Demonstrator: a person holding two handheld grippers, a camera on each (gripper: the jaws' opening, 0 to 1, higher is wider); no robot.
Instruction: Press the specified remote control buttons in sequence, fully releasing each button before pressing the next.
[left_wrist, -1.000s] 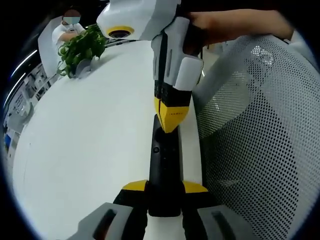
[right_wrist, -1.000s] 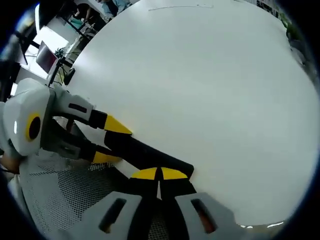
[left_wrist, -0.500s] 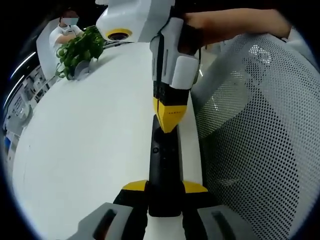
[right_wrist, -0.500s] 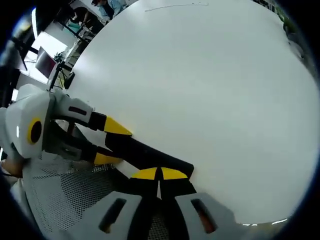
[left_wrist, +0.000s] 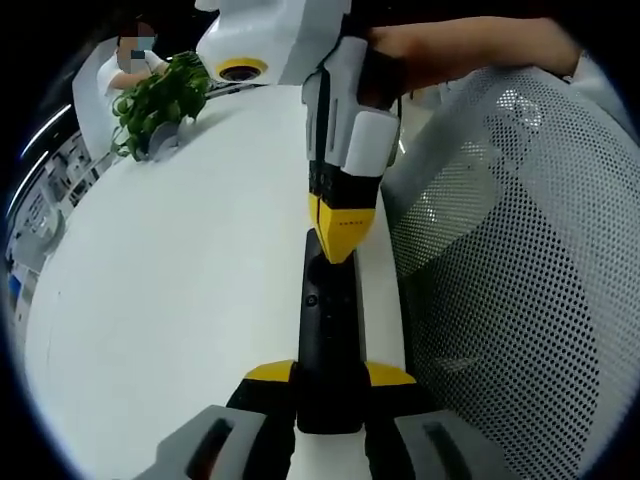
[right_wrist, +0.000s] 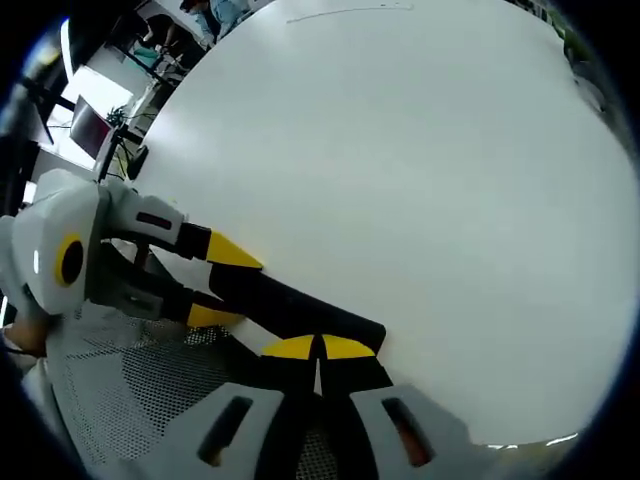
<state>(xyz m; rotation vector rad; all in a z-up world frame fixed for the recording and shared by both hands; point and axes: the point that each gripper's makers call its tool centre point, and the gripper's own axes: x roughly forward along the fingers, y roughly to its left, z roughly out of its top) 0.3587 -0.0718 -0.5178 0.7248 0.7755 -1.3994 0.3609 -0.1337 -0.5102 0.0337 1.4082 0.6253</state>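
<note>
Two grippers met over the black remote control (left_wrist: 328, 330) at lower centre: the left gripper (left_wrist: 328, 378) clamped its near end, while the right gripper's (right_wrist: 319, 347) closed tips pressed its top.

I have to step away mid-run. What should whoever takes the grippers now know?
Left gripper: shut on the black remote, holding its near end at the white table's edge beside the mesh chair.
Right gripper: jaws shut, tips down on the remote's far end, apparently mid-press.
Done: remote held steady, a press under way; which button, cannot tell.
Left: lift off fully, then press the rest in sequence.
</note>
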